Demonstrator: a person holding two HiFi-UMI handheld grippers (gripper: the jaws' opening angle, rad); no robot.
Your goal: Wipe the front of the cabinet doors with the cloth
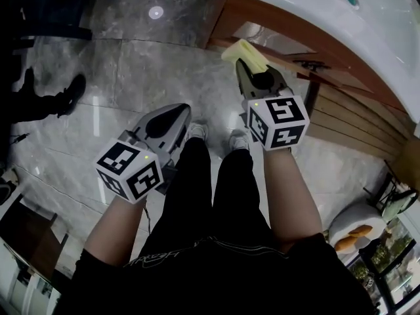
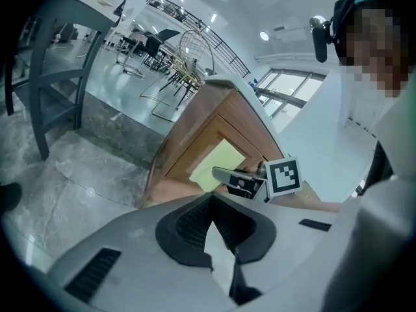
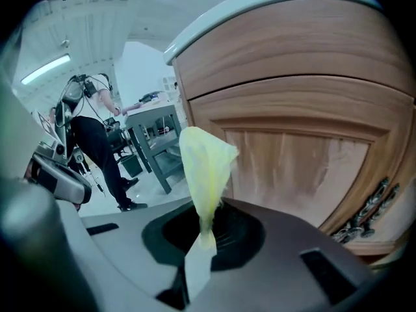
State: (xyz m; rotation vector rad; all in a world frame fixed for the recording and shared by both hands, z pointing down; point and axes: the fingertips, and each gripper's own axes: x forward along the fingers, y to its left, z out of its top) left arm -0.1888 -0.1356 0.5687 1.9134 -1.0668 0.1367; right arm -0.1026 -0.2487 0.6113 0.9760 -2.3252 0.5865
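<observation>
Your right gripper (image 3: 207,229) has its fingers clenched on the cloth (image 3: 205,164). The cloth is pale yellow, thin and creased. It is pinched to a narrow neck at the fingers and flares into a wider, folded flap beyond them. Its long axis runs in line with the fingers, and its free end points away from you, toward the wooden cabinet door (image 3: 305,164). In the head view the flap sits just ahead of the fingertips, at the lower front of the cabinet; contact with the door cannot be confirmed. Your left gripper (image 2: 218,223) is over the grey marble floor (image 1: 131,64), well apart from the cabinet, its fingers closed together on nothing.
</observation>
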